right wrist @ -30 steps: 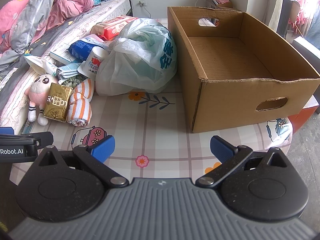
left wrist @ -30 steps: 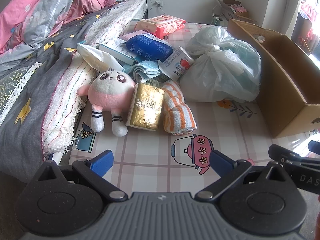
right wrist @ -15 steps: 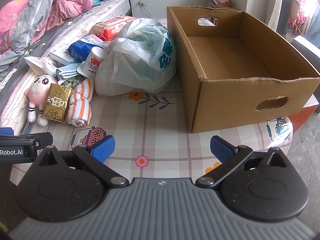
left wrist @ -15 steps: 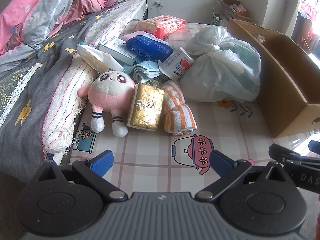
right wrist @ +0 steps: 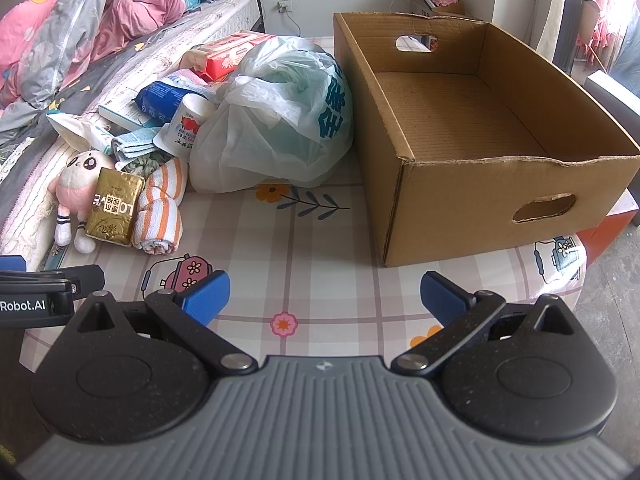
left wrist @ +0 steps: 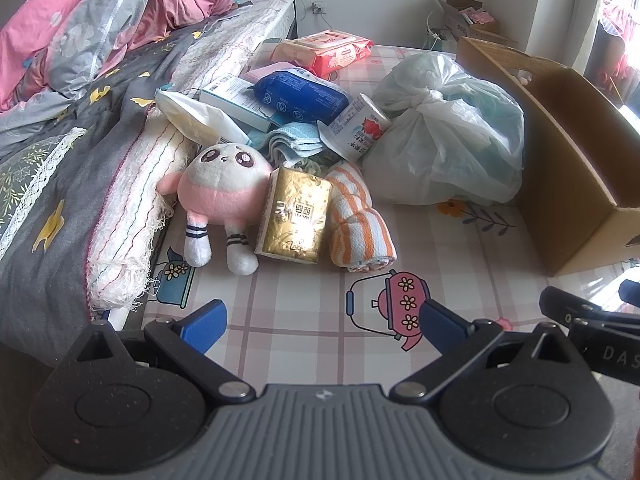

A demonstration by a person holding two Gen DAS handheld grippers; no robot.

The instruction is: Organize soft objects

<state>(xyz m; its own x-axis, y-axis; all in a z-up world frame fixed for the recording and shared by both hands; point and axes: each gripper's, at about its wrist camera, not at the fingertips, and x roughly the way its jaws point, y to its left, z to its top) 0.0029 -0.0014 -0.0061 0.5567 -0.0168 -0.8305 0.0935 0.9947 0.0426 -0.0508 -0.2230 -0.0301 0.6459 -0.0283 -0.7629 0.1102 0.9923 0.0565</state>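
Left wrist view: the left tool (left wrist: 322, 318) hangs low over the patterned desk (left wrist: 296, 292), its blue pads spread wide and empty. Just ahead lie the soft things in a row: a pink plush toy (left wrist: 222, 196), a gold tissue pack (left wrist: 296, 216) touching it, and a rolled orange-striped towel (left wrist: 358, 224) beside that. The plush looks light and squashy; its round body should compress, so a pinch across the middle seems safest. The towel roll may unwind unless taken across its full thickness. The gold wrap looks slick. In the right wrist view the right tool (right wrist: 324, 298) is likewise spread and empty, facing the empty cardboard box (right wrist: 500, 184); the tied plastic bag (right wrist: 280, 120) sits against the box's left wall.
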